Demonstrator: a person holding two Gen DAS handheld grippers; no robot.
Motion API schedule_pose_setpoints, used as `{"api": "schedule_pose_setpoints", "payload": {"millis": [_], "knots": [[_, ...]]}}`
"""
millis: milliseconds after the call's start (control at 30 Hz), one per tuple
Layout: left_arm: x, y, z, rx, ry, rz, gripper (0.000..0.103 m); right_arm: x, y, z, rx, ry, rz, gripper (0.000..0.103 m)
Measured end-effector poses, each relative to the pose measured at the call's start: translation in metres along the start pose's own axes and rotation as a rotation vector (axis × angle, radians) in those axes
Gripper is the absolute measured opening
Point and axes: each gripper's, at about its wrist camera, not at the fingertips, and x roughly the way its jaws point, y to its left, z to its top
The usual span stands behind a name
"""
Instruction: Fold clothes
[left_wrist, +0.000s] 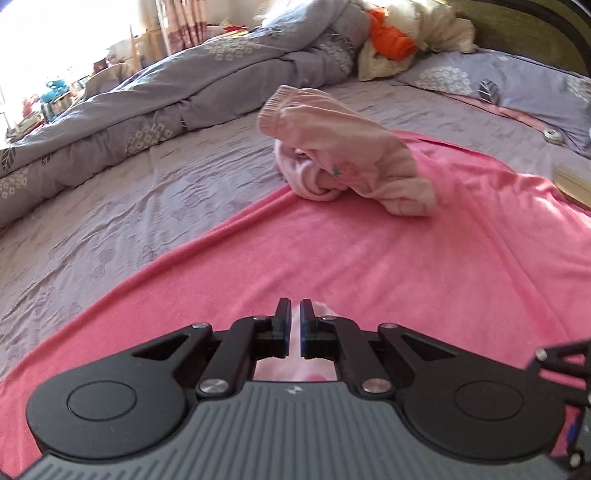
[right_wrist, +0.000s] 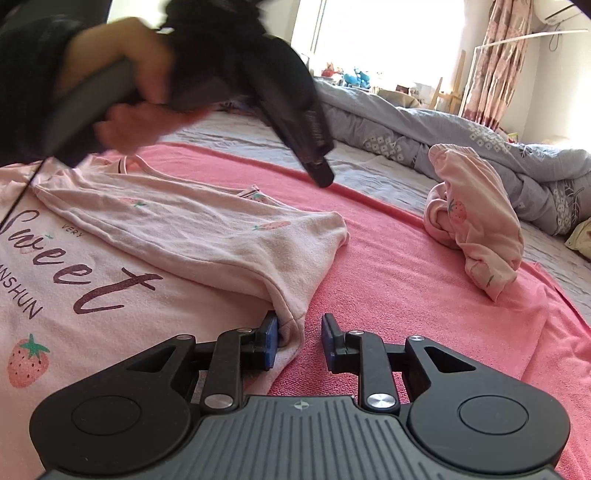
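Pale pink T-shirt (right_wrist: 110, 266) lies print-side up on the pink towel (right_wrist: 406, 295), which is spread over the lilac bed sheet (left_wrist: 110, 206), probably as a flat, clean folding surface. One side of the shirt, with its sleeve, is folded over the front; the fold ends at a corner just in front of the right gripper (right_wrist: 299, 339).

Right gripper: jaws parted. The left pad touches the folded corner; the right pad stands clear of it, so the grip reads as released, not clamped. Judgement: the fold is being set down here.

Left gripper (left_wrist: 294, 325): clenched, pads nearly together. Pale pink cloth shows beneath and between the fingers, but whether it is actually pinched I cannot tell. In the right wrist view it is blurred, lifted above the shirt's far side, in a person's hand (right_wrist: 129, 85).

A second garment (left_wrist: 343, 162), pale pink with a strawberry motif and a ribbed cuff, sits bunched at the towel's far edge, unfolded.

Materials: shirt is soft thin knit, drapes limply and creases; towel is nappy terry; sheet is wrinkled cotton. A quilted grey duvet (left_wrist: 184, 85) is heaped beyond.
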Motion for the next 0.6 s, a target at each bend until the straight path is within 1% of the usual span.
{"api": "schedule_pose_setpoints", "payload": {"millis": [67, 100, 133, 200, 233, 300, 333, 367, 400, 433, 500, 533, 600], "knots": [[0.000, -0.011, -0.010, 0.038, 0.022, -0.027, 0.009, 0.000, 0.000, 0.000, 0.000, -0.002, -0.002, 0.027], [0.005, -0.017, -0.014, 0.056, 0.033, -0.023, 0.012, -0.001, -0.001, 0.000, 0.004, -0.002, -0.006, 0.027], [0.010, -0.020, -0.017, 0.072, 0.044, -0.020, 0.012, -0.001, -0.002, 0.000, 0.011, -0.002, -0.008, 0.027], [0.030, -0.027, -0.025, 0.083, 0.069, 0.012, 0.013, -0.002, -0.004, -0.001, 0.028, 0.001, -0.005, 0.027], [0.038, -0.030, -0.029, 0.089, 0.065, 0.024, 0.012, -0.002, -0.005, -0.001, 0.036, 0.003, -0.008, 0.030], [0.043, -0.039, -0.032, 0.130, 0.011, 0.062, 0.012, -0.001, -0.008, -0.001, 0.054, 0.008, -0.007, 0.032], [0.044, -0.045, -0.031, 0.156, 0.002, 0.085, 0.013, -0.001, -0.010, -0.001, 0.064, 0.009, -0.004, 0.033], [0.043, -0.049, -0.029, 0.173, 0.003, 0.102, 0.013, -0.002, -0.012, -0.001, 0.075, 0.009, -0.003, 0.036], [0.040, -0.051, -0.026, 0.184, 0.000, 0.115, 0.018, -0.002, -0.013, -0.002, 0.086, 0.009, -0.004, 0.037], [0.033, -0.050, -0.024, 0.178, -0.017, 0.118, 0.022, -0.003, -0.016, -0.002, 0.102, 0.006, -0.005, 0.039], [0.015, -0.039, -0.022, 0.142, -0.053, 0.107, 0.022, -0.005, -0.025, -0.004, 0.153, 0.003, -0.011, 0.044], [0.006, -0.032, -0.021, 0.120, -0.068, 0.101, 0.030, -0.006, -0.029, -0.005, 0.175, 0.005, -0.005, 0.044], [-0.006, -0.020, -0.026, 0.090, -0.067, 0.092, 0.037, -0.005, -0.031, -0.005, 0.185, 0.008, 0.001, 0.044]]}}
